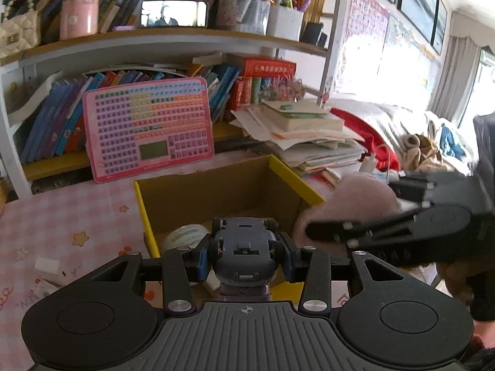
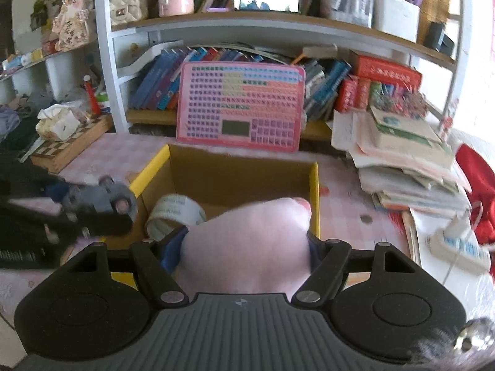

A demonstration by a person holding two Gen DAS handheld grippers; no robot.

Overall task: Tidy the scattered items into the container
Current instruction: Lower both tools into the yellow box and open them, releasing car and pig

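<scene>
Pink-checked bench (image 1: 62,210) before bookshelves, grey toy car (image 1: 244,244) clenched upside down in left tool (image 1: 246,255) at lower centre, pink plush (image 2: 250,247) gripped by right tool (image 2: 247,247), cardboard box (image 2: 229,179) just beyond, tape roll (image 2: 173,213) inside.

Toy car (image 1: 244,244) grey matt plastic; pink plush (image 2: 250,241) soft, fuzzy; box (image 1: 222,185) plain brown cardboard; tape roll (image 2: 173,213) glossy
</scene>
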